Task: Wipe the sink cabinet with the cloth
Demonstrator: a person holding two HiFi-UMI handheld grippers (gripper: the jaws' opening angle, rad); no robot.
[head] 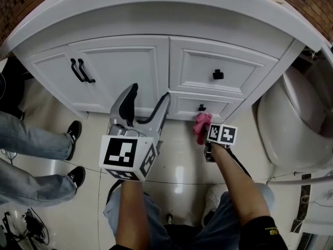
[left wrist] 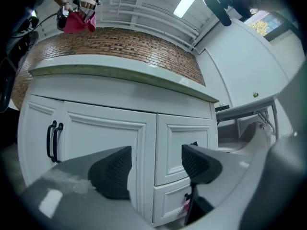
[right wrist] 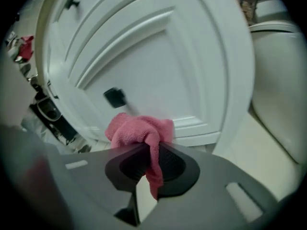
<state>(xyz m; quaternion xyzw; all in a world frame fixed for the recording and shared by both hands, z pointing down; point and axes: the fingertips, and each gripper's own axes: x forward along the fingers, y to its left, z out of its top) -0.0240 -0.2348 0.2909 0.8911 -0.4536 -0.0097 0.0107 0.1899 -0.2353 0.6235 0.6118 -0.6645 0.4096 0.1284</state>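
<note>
The white sink cabinet point(head: 156, 61) fills the top of the head view, with black handles on its doors and drawers. My right gripper point(head: 204, 129) is shut on a pink cloth point(head: 202, 125), held against the lower drawer point(head: 200, 107) near its black knob. In the right gripper view the pink cloth point(right wrist: 141, 133) bunches out from between the shut jaws and touches the drawer front point(right wrist: 158, 71). My left gripper point(head: 148, 105) is open and holds nothing, raised in front of the cabinet door point(head: 119, 72). From the left gripper view the cabinet point(left wrist: 110, 128) shows between its open jaws.
A white toilet point(head: 296, 124) stands close to the right of the cabinet. A second person's legs and black shoes point(head: 75, 132) are at the left on the tiled floor point(head: 177, 155). A brick wall point(left wrist: 120, 44) rises behind the countertop point(left wrist: 120, 73).
</note>
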